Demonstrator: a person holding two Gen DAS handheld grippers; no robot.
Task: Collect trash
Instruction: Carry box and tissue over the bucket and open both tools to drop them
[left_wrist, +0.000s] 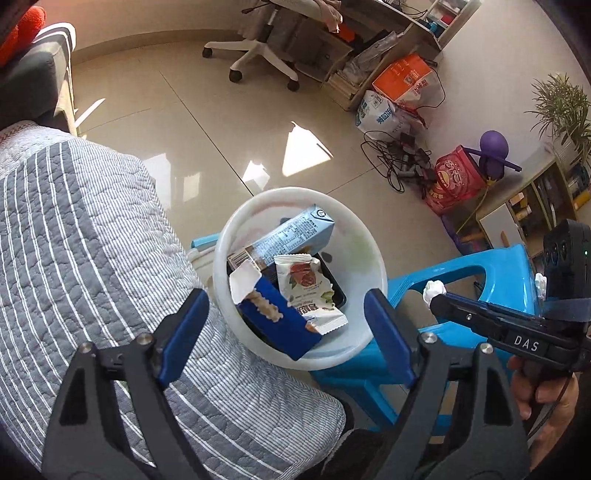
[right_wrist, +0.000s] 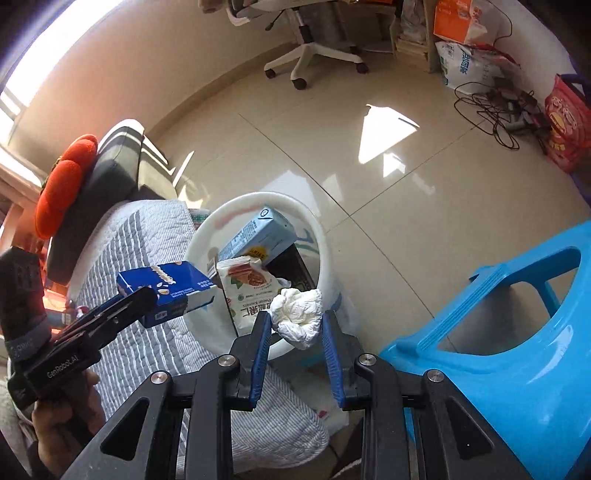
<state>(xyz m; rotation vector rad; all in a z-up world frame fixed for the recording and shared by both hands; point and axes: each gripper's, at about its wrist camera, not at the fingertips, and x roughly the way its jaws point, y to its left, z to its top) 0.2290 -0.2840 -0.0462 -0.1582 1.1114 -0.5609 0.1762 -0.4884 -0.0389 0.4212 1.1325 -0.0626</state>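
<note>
L gripper (left_wrist: 286, 332) hovers over the white bin (left_wrist: 236, 236), jaws spread wide, nothing pressed between the pads. A dark blue carton (left_wrist: 280, 328), torn open at its top, sits in the gap between the pads over the bin's near rim, free of both in the L view; the R view shows one finger right at the carton's end, contact there unclear. R gripper (right_wrist: 295, 328) is clenched on a crumpled white tissue wad (right_wrist: 297, 315), held at the bin's near rim, on the side toward the blue plastic stool (right_wrist: 509, 332). Inside the bin: a light blue milk carton (left_wrist: 295, 232) lying tilted toward the far wall, a white nut snack packet (left_wrist: 308, 291) in front of it, something black underneath. Bin stands on the tiled floor, w/ a grey striped quilted cushion (left_wrist: 85, 240) touching it on one side and the stool just beside it on the other. A hand (left_wrist: 543, 391) grips the R tool's handle.
</note>
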